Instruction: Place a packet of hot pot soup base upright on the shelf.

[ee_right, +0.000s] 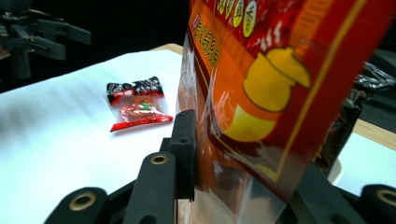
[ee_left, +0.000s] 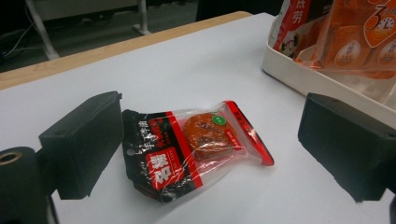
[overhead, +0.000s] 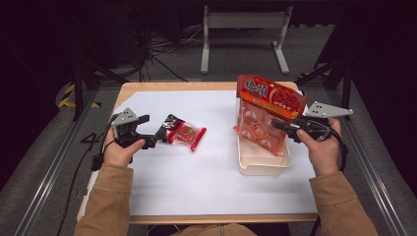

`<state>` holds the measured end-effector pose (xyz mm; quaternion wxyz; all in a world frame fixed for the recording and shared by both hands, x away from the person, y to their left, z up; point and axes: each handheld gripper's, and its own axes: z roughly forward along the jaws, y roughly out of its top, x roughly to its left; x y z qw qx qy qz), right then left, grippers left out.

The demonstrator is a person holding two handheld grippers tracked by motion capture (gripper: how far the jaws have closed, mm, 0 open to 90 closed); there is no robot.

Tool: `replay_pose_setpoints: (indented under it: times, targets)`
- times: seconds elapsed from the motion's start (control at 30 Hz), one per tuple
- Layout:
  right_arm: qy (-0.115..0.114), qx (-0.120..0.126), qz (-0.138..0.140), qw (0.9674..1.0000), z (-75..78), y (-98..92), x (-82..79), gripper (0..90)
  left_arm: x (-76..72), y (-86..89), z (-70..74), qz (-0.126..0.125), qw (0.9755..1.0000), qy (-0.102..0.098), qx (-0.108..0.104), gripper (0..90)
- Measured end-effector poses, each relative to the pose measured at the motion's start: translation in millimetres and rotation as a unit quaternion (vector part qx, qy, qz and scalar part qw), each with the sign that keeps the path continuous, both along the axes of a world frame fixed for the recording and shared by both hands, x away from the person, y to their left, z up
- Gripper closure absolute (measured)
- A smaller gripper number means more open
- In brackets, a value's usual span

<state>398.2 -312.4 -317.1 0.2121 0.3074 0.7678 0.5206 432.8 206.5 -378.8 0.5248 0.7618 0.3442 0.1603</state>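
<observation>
A small red and black snack packet (overhead: 184,132) (ee_left: 196,144) (ee_right: 137,105) lies flat on the white table sheet. My left gripper (overhead: 148,131) (ee_left: 217,140) is open, one jaw on each side of the packet's black end, and neither pad presses on it. My right gripper (overhead: 280,127) (ee_right: 243,163) is shut on the lower part of a large orange bag (overhead: 265,110) (ee_right: 271,84) (ee_left: 355,42) of individually wrapped snacks. The bag stands nearly upright, its bottom inside a cream plastic tray (overhead: 260,164) (ee_left: 303,77). Across the table in the right gripper view is the left gripper (ee_right: 37,32).
The white sheet (overhead: 196,182) covers most of the wooden tabletop (overhead: 147,87), with bare room in front and at the back left. A dark bag (ee_right: 355,107) lies behind the orange one. Metal rails run along both sides of the table, and cables cross the floor beyond.
</observation>
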Motion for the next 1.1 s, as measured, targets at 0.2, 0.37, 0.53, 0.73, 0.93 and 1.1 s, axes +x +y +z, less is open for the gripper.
replay_pose_setpoints:
  times: [0.2, 0.37, 0.53, 0.73, 0.93, 1.1]
  targets:
    - [0.000, -0.015, -0.018, 0.9997, -3.9, 1.7, -2.5, 70.1, 1.1, 0.1, -0.7, 0.002, 1.0000, 0.002, 0.008, 7.3]
    - [-0.004, -0.030, -0.025, 0.9992, -6.5, 5.4, -4.7, 70.0, 2.0, -1.4, -1.2, 0.000, 0.9999, 0.003, 0.011, 7.6]
    - [0.002, -0.041, -0.034, 0.9986, -9.9, 8.5, -6.0, 70.0, 2.4, -2.4, -0.8, 0.000, 0.9999, 0.003, 0.012, 7.7]
    - [0.016, -0.070, -0.043, 0.9965, -13.7, 15.9, -5.6, 70.1, 2.7, -3.6, -0.4, -0.004, 0.9999, 0.006, 0.014, 7.8]
    - [0.030, -0.072, -0.047, 0.9959, -20.3, 18.0, -2.6, 70.0, 3.1, -3.1, -0.9, -0.001, 0.9999, 0.005, 0.011, 7.8]
    - [0.050, -0.038, -0.044, 0.9970, -28.2, 4.5, 1.5, 69.8, 4.7, -2.8, -1.9, 0.006, 0.9999, 0.010, 0.012, 5.6]
